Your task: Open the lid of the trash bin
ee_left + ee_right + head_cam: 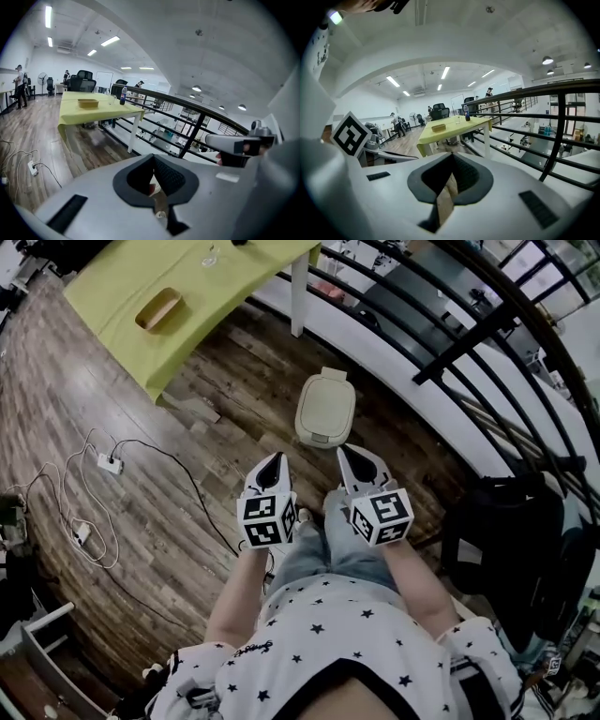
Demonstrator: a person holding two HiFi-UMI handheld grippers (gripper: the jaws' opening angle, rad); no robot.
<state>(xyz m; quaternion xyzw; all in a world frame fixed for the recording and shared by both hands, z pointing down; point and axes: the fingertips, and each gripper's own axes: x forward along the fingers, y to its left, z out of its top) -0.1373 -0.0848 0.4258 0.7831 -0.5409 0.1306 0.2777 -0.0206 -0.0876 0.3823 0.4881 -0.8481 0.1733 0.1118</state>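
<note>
A cream trash bin (pixel 325 409) stands on the wooden floor just ahead of me, with its lid down. My left gripper (pixel 275 458) and right gripper (pixel 346 453) are held side by side above my knees, both short of the bin and touching nothing. Each one's jaws meet in a point with nothing between them. The left gripper (pixel 153 157) and the right gripper (pixel 452 156) views look level across the room, so the bin is out of sight there.
A yellow-green table (pixel 112 287) with a wooden tray (pixel 157 309) stands at the far left, its white leg (pixel 299 292) behind the bin. A black railing (pixel 487 343) runs along the right. Cables and a power strip (pixel 110 463) lie on the floor at left. A black bag (pixel 506 540) sits at right.
</note>
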